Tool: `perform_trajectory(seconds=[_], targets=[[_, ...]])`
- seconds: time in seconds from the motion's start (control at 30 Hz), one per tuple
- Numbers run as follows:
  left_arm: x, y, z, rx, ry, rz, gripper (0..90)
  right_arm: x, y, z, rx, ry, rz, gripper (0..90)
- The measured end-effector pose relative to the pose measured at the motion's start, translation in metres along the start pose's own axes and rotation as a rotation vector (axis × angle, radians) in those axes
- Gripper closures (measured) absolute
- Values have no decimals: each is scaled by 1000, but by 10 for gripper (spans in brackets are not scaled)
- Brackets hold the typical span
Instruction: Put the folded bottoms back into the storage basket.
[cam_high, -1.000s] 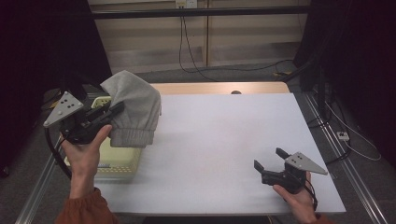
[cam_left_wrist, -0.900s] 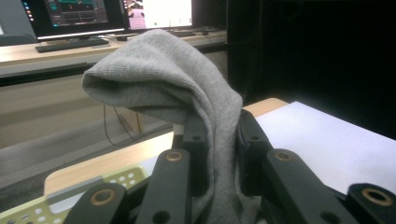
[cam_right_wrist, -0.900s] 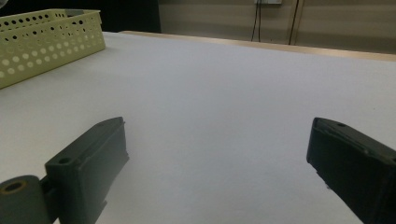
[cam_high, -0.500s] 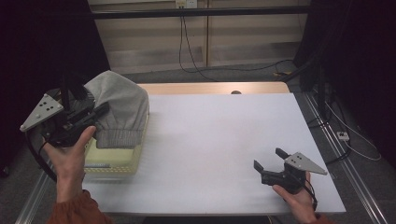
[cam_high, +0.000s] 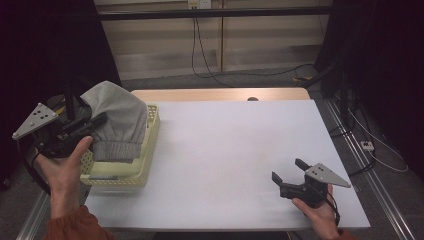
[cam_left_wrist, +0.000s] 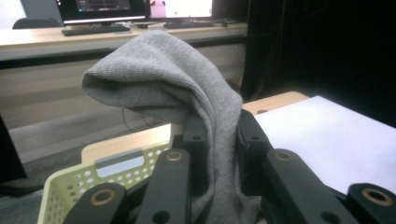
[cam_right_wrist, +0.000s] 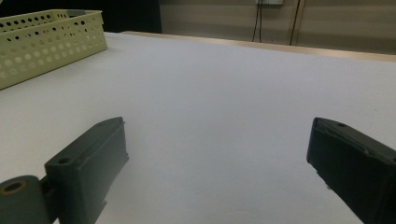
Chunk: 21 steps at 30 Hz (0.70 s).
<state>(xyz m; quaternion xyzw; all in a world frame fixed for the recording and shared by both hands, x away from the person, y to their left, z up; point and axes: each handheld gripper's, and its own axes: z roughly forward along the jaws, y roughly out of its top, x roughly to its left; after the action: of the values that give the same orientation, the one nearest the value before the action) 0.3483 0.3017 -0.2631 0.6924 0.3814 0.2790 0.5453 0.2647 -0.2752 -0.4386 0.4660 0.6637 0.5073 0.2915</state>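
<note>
Left gripper (cam_high: 82, 131) clamps a grey knit garment (cam_high: 117, 120), jaws pinched on the fabric, holding it over the pale yellow perforated basket (cam_high: 146, 150) at the table's left edge; cloth droops into the basket. White table (cam_high: 235, 150) bare in the middle. Right gripper (cam_high: 290, 172) rests near the front right corner, jaws spread apart, nothing between them.

My table (cam_high: 235, 150) has a white top with a strip of bare wood along its far edge. 1 thing sits directly on it: a pale yellow perforated basket (cam_high: 142, 160) at my left edge, hanging slightly over the side.
</note>
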Motion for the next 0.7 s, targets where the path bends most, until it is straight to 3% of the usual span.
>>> perform_trajectory(seconds=[0.7], targets=[[28, -27, 25, 149, 2, -51, 774, -1, 0, 0, 3, -2, -3, 45]])
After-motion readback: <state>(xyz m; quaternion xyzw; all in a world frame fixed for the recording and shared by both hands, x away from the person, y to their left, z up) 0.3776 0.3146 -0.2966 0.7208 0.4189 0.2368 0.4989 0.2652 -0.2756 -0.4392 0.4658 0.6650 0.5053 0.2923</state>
